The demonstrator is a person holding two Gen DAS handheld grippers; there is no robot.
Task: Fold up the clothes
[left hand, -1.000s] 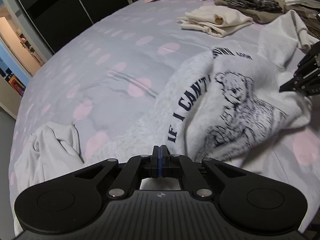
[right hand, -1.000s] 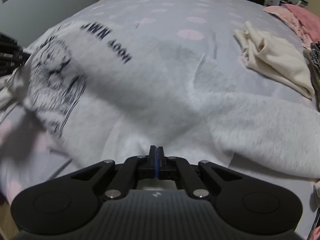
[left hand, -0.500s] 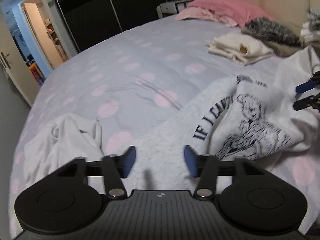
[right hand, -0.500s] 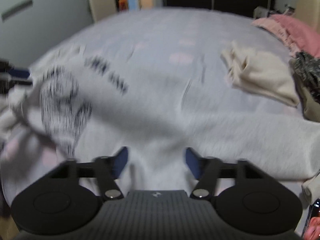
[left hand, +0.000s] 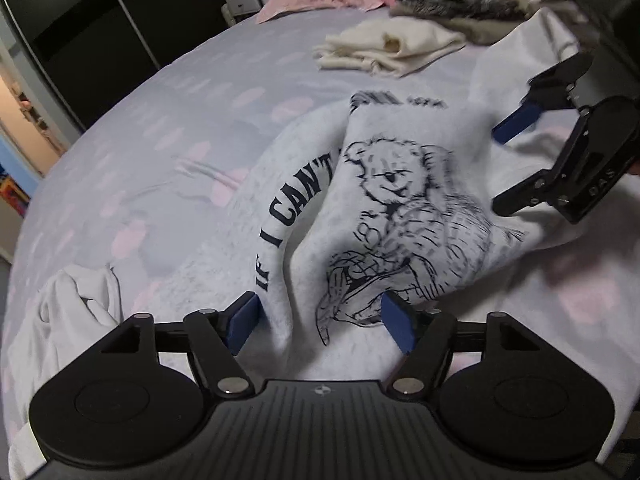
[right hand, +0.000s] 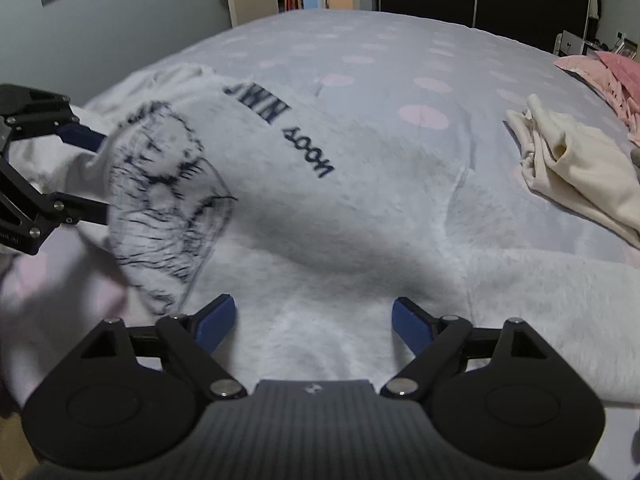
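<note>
Both your left gripper (left hand: pixel 320 322) and right gripper (right hand: pixel 310 322) have just been opening and stand released above the sweatshirt (left hand: pixel 400 208), rumpled at the bed (left hand: pixel 168 128) near edge; regrasping one layer deepens the bunched ridge

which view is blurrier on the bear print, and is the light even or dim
Right wrist view: the bear print on the grey sweatshirt is smeared, and its left edge is soft. Left wrist view: the print is sharper, the lettering readable. Both views are dim, with fisheye bending on the bed.
</note>
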